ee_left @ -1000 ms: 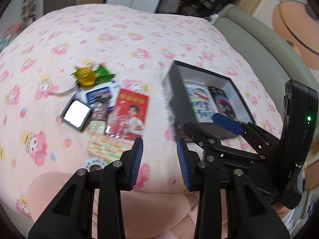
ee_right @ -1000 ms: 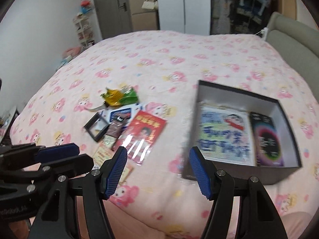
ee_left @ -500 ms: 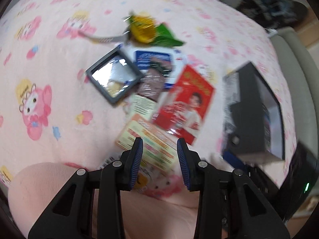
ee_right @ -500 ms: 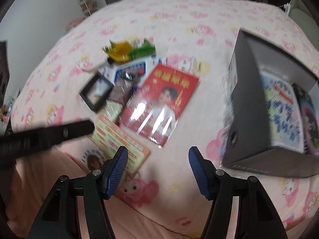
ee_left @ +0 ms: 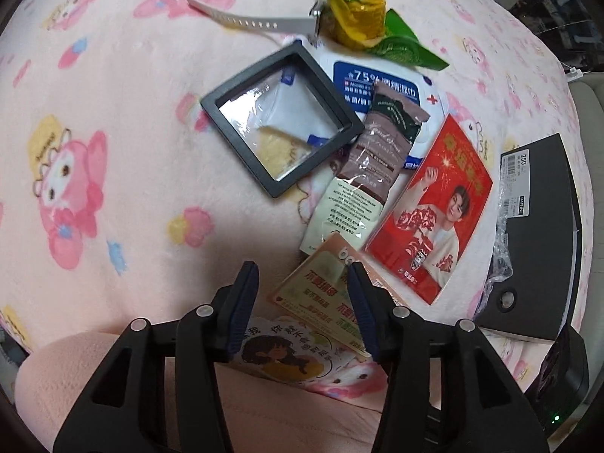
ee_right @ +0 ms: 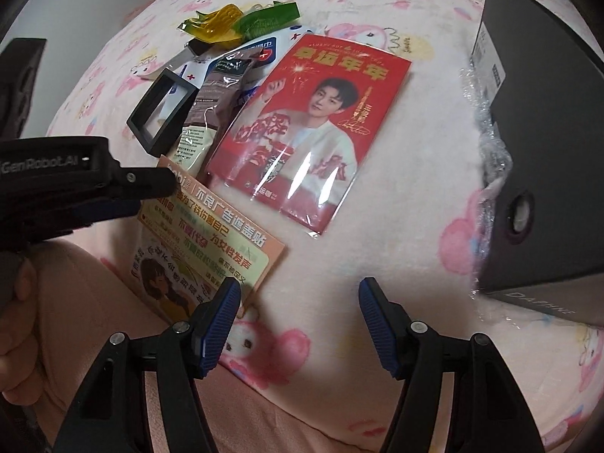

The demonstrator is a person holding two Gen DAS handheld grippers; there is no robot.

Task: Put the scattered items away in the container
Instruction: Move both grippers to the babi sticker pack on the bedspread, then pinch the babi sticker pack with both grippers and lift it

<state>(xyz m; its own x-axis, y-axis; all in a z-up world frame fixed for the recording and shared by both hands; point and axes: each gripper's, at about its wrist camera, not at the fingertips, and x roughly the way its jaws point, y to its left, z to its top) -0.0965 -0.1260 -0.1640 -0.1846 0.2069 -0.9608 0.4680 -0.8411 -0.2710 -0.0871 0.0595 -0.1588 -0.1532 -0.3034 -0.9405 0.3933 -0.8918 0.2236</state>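
The left claw (ee_left: 304, 304) hangs low over the bed, jaws apart with nothing between them, its tips straddling the near corner of an orange-and-green leaflet (ee_left: 321, 294). The right claw (ee_right: 300, 321) is spread wider, also empty, over bare pink blanket (ee_right: 396, 234); the leaflet's edge lies just by its left fingertip (ee_right: 221, 317).

Seen from the left claw, the scattered items fan out from twelve to two o'clock. A brown sachet (ee_left: 381, 151) lies just beyond the leaflet, overlapping a blue-and-white wipes pack (ee_left: 377, 83). At eleven o'clock sits a black square frame (ee_left: 283, 120), touching the sachet. Farther out at twelve is a yellow-and-green wrapper (ee_left: 362, 26) with a white strap (ee_left: 256, 20) running to its left. A red photo card (ee_left: 434, 207) lies at one o'clock, beside the leaflet.

The dark box (ee_left: 536, 234), the container, stands at three o'clock, apart from the pile, with bubble wrap (ee_right: 490, 143) against its side.
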